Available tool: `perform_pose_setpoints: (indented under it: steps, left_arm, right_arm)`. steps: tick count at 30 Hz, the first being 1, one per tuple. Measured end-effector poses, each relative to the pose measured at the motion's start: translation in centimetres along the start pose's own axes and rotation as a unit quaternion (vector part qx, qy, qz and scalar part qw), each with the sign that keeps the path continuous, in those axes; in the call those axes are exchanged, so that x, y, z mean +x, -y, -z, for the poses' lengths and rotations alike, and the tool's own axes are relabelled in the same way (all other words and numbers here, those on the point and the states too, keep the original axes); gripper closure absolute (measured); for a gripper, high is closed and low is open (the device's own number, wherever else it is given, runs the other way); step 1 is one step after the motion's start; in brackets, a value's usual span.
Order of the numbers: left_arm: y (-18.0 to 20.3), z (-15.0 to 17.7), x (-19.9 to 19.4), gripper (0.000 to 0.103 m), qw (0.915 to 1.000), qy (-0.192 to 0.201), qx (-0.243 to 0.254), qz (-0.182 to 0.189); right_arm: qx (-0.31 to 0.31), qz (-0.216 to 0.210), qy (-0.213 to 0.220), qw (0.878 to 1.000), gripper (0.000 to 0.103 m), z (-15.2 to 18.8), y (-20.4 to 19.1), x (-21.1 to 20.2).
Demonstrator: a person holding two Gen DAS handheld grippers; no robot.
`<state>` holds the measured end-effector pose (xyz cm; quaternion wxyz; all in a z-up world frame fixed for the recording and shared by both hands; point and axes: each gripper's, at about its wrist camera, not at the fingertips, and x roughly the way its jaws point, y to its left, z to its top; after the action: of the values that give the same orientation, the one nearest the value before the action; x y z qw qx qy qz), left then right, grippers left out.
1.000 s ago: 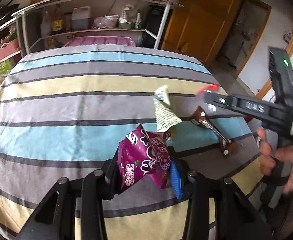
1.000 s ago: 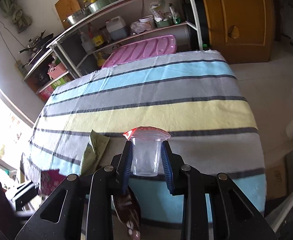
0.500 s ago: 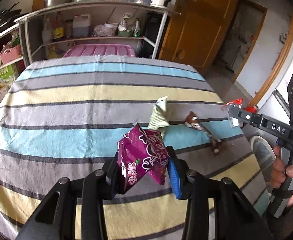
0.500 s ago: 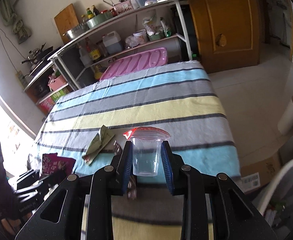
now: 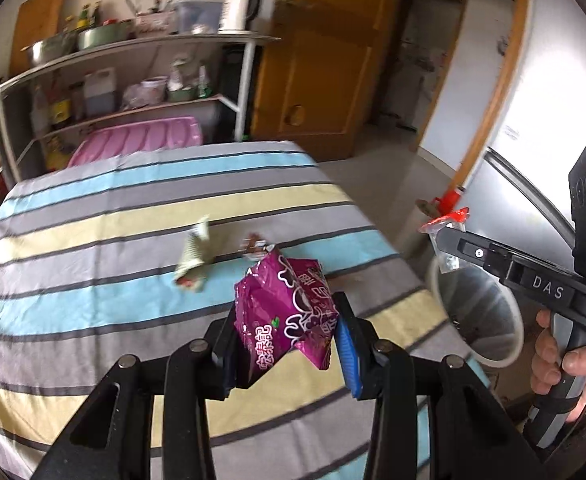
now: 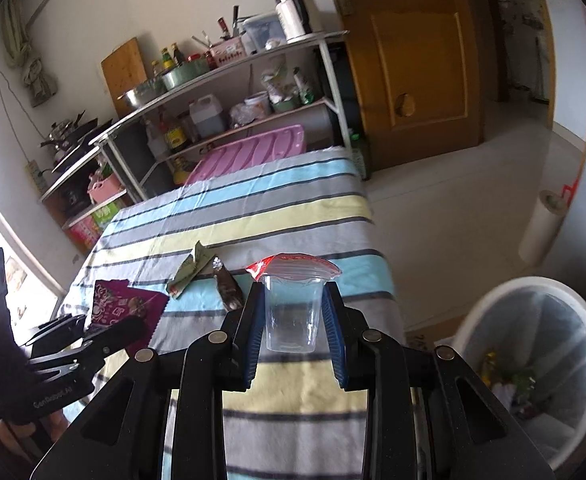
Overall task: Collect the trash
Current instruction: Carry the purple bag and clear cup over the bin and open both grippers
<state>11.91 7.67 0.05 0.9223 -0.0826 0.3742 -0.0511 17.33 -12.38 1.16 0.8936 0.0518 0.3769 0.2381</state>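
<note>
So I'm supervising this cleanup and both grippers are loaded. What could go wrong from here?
The left gripper pinches the purple snack bag only by its lower part, so it could slip before reaching the trash bin. The clear cup in the right gripper has a loose red-edged lid that may flap off. The bin sits off the table edge, so a drop could miss it.

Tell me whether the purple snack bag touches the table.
Apart. The left wrist view shows the purple snack bag clamped between the left gripper fingers, lifted above the striped table.
</note>
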Motion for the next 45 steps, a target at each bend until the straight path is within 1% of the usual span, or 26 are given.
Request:
perform_pose_setpoints:
  steps: [4, 11, 18, 22, 24, 28, 30, 33, 35, 38, 43, 45]
  left_arm:
    - [2.5, -0.4, -0.2, 0.061, 0.9996, 0.004, 0.023, 0.018]
    - [7.1, -1.3, 0.5, 0.061, 0.9967, 0.003, 0.058, 0.057]
    - [12.2, -1.5, 2.7, 0.061, 0.9908, -0.015, 0.093, 0.097]
    - [15.1, -1.4, 4.4, 0.061, 0.9865, -0.032, 0.111, 0.116]
    - [16.6, -1.1, 5.0, 0.061, 0.9849, -0.035, 0.125, 0.115]
    - [18.8, -0.6, 6.4, 0.061, 0.9813, -0.051, 0.137, 0.125]
    - [19.7, -0.3, 6.9, 0.061, 0.9797, -0.053, 0.147, 0.126]
    - [20.8, -0.2, 8.0, 0.061, 0.9772, -0.068, 0.152, 0.132]
    - [21.5, 0.0, 8.6, 0.061, 0.9754, -0.075, 0.158, 0.134]
    - [22.0, 0.2, 9.5, 0.061, 0.9748, -0.084, 0.16, 0.131]
    - [22.0, 0.7, 10.3, 0.059, 0.9747, -0.096, 0.157, 0.128]
    - [21.9, 0.8, 10.7, 0.056, 0.9751, -0.099, 0.153, 0.126]
  right_arm:
    - [0.012, 0.016, 0.014, 1.0, 0.073, 0.6, 1.7, -2.4]
    - [0.03, 0.043, 0.024, 0.998, 0.073, 2.0, 4.8, -5.6]
    - [0.059, 0.079, 0.026, 0.995, 0.073, 3.6, 9.0, -8.1]
    - [0.082, 0.101, 0.024, 0.991, 0.073, 4.6, 11.8, -9.2]
    - [0.092, 0.109, 0.022, 0.99, 0.073, 5.1, 13.0, -9.5]
    - [0.103, 0.129, 0.01, 0.986, 0.073, 6.2, 15.0, -9.7]
    - [0.11, 0.135, 0.003, 0.985, 0.073, 6.6, 15.9, -9.6]
    - [0.119, 0.15, -0.007, 0.982, 0.073, 7.3, 17.2, -9.4]
    - [0.124, 0.151, -0.016, 0.981, 0.073, 7.8, 18.0, -9.2]
    - [0.123, 0.167, -0.029, 0.978, 0.073, 8.4, 18.7, -8.5]
    - [0.141, 0.169, -0.048, 0.974, 0.072, 9.1, 20.0, -7.4]
    - [0.15, 0.167, -0.053, 0.973, 0.072, 9.4, 20.4, -7.0]
